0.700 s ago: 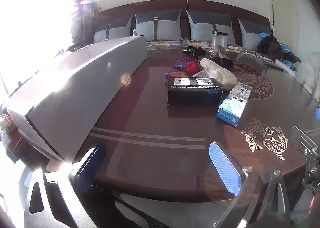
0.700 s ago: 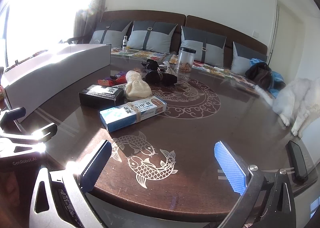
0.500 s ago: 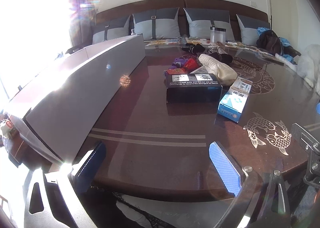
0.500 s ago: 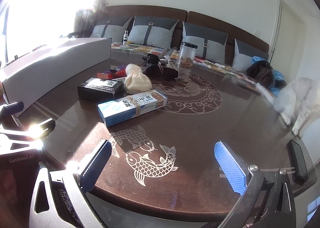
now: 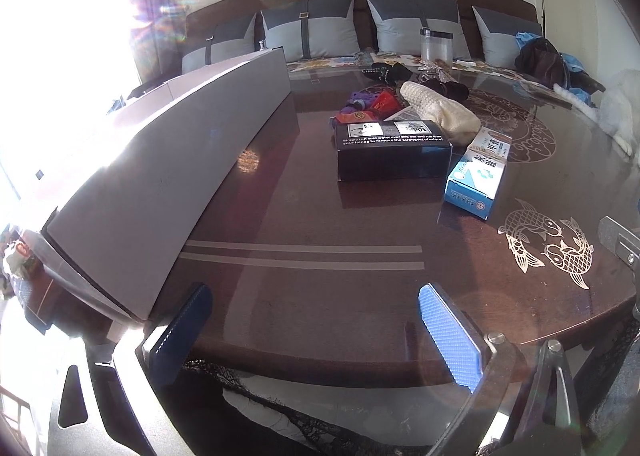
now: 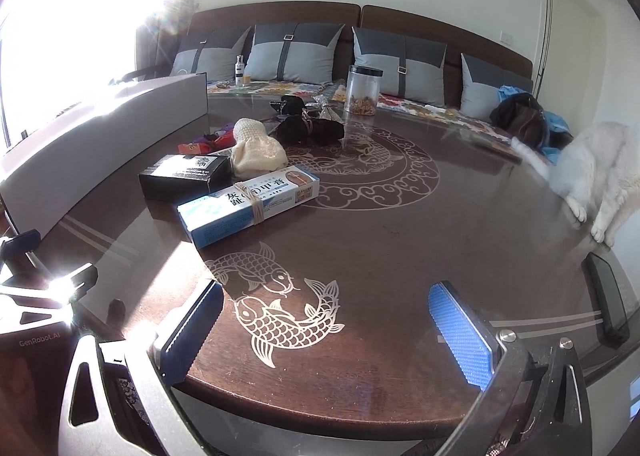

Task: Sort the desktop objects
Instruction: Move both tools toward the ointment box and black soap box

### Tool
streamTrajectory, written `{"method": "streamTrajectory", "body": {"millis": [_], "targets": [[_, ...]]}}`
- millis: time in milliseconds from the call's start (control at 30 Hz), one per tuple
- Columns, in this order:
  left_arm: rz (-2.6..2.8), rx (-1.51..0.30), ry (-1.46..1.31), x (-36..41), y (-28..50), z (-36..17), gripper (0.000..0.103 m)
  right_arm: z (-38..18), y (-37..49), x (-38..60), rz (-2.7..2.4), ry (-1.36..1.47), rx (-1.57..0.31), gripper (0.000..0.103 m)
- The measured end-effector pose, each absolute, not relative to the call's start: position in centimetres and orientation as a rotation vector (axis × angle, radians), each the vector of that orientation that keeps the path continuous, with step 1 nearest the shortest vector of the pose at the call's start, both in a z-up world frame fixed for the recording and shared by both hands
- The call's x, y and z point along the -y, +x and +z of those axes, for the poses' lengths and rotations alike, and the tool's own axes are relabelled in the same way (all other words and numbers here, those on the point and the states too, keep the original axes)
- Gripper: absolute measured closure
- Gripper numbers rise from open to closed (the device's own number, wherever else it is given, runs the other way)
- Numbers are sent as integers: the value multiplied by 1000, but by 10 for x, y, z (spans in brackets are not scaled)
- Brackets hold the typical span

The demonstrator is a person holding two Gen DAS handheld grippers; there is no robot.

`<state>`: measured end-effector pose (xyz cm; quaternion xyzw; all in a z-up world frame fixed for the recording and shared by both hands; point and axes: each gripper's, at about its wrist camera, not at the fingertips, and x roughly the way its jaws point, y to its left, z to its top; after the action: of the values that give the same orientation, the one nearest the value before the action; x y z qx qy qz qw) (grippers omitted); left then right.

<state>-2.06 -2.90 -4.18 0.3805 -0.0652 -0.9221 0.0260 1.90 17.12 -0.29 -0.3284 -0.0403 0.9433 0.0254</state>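
My left gripper (image 5: 312,320): jaws spread wide over the near edge of the table (image 5: 320,288), nothing between the pads, pointing down at bare wood.
My right gripper (image 6: 324,320): just as wide, holding nothing; the inlaid fish pair (image 6: 280,308) shows between my fingers.
Black box (image 5: 394,150): lies flat near the table's middle, white print on its top face.
Blue-and-white carton (image 6: 250,204): long, bound with a rubber band, lies just beside the black box on its right, nearer to me.
Cream knitted pouch (image 6: 258,150): behind the box and the carton, touching both as far as I can tell.
Small coloured items (image 5: 366,106): red and purple, bunched behind the black box; too small for me to name.
Dark bundle (image 6: 310,128): further back, beyond the pouch.
Clear jar (image 6: 362,90): upright with a black lid, at the far edge.
Long white box (image 5: 160,176): open-topped, runs along the left side of the table.
White cat (image 6: 596,172): at the right edge, paws on the table.
Phone (image 6: 608,298): dark, lies near my right gripper.
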Motion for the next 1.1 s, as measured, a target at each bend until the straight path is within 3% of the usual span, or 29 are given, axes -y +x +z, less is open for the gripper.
{"method": "streamTrajectory", "body": {"millis": [567, 900, 1100], "targets": [[-2850, 46, 1483, 46, -85, -59, 0, -36, 6, -187, 2857, -1214, 34, 0], [-2873, 92, 1518, 50, -85, -60, 0, -34, -7, -158, 2896, -1279, 95, 0], [-2874, 98, 1531, 55, -82, -60, 0, -17, -62, -121, 2953, -1302, 142, 0]]}}
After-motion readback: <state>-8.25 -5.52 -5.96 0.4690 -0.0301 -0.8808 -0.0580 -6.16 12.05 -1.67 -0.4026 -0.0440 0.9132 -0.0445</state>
